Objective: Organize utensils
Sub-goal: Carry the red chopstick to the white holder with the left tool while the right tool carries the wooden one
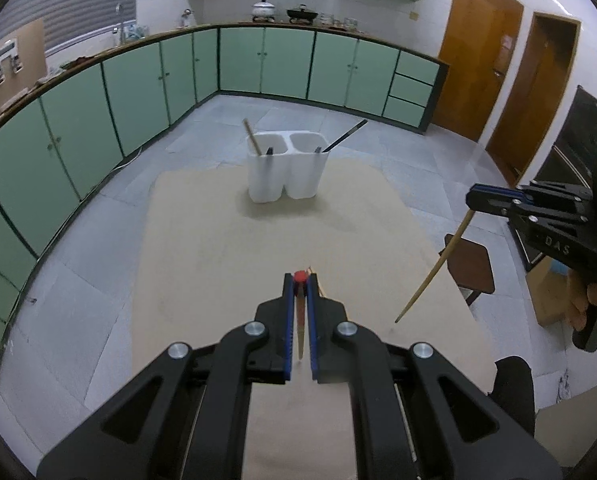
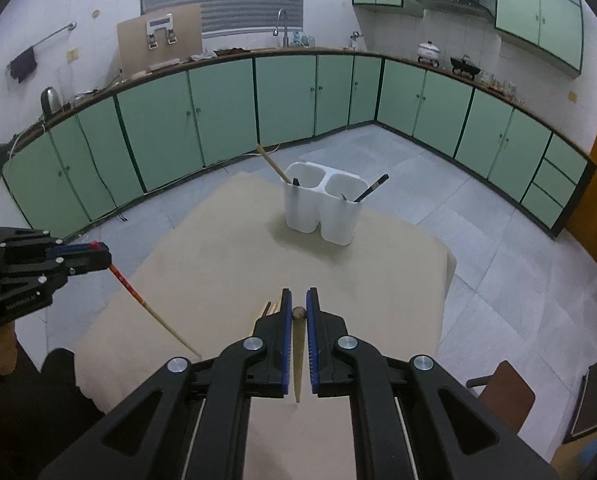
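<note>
A white two-compartment holder (image 1: 285, 172) (image 2: 321, 208) stands at the table's far side, with a wooden stick and black utensils in it. My left gripper (image 1: 300, 286) (image 2: 98, 254) is shut on a red-topped chopstick (image 1: 299, 316) (image 2: 138, 298), held above the table with its tip pointing down. My right gripper (image 2: 298, 300) (image 1: 472, 200) is shut on a plain wooden chopstick (image 2: 298, 356) (image 1: 434, 268), also held above the table. More wooden sticks (image 2: 267, 309) lie on the table just beyond my right gripper.
The table has a beige cloth (image 1: 218, 240) (image 2: 226, 264). A brown chair (image 1: 472, 268) (image 2: 506, 394) stands at the table's right side. Green cabinets (image 1: 138, 80) line the walls and wooden doors (image 1: 478, 52) are at the right.
</note>
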### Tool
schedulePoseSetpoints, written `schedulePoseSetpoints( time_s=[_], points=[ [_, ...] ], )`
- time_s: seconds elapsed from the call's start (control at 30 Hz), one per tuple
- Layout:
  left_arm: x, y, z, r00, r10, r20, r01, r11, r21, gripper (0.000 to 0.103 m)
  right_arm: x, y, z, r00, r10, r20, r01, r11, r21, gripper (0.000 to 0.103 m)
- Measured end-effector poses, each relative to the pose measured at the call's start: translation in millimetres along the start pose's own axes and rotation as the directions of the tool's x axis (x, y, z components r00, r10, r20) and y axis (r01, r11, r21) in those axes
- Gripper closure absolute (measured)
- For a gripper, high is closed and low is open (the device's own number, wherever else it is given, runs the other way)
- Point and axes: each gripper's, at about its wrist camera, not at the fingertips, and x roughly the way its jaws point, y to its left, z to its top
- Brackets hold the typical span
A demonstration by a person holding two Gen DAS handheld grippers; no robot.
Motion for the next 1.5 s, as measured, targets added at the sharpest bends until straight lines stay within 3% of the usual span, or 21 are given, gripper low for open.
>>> schedulePoseSetpoints(
  time_s=[0.3, 0.63, 0.97, 1.23, 1.5],
  points=[
    [-6.0, -4.9, 62.7, 1.000, 0.012, 0.023, -0.013, 0.998, 0.056, 0.098, -11.1, -23.5, 62.9, 1.000, 0.009, 0.001, -0.009, 0.999, 0.041, 0.096],
    [-9.1, -3.8, 157.2, 0.992, 0.021, 0.123, -0.023, 1.000, 0.018, 0.098, -17.8, -38.6, 143.9, 0.998, -0.023, 0.060, 0.020, 0.998, 0.054, 0.096],
    [12.8, 0.5, 237.4, 0.976, 0.082, 0.202, -0.084, 0.996, -0.001, 0.098, -4.2, -54.2, 209.4, 0.989, -0.063, 0.134, 0.053, 0.996, 0.074, 0.096],
    [60.6, 11.3, 273.3, 0.971, 0.092, 0.219, -0.087, 0.996, -0.033, 0.098, 38.7, -77.0, 246.2, 0.978, -0.104, 0.180, 0.079, 0.987, 0.142, 0.096],
    [145.9, 41.1, 266.9, 0.983, 0.079, 0.169, -0.066, 0.995, -0.081, 0.098, 116.6, -102.1, 240.6, 0.983, -0.104, 0.151, 0.074, 0.979, 0.191, 0.096]
  ],
)
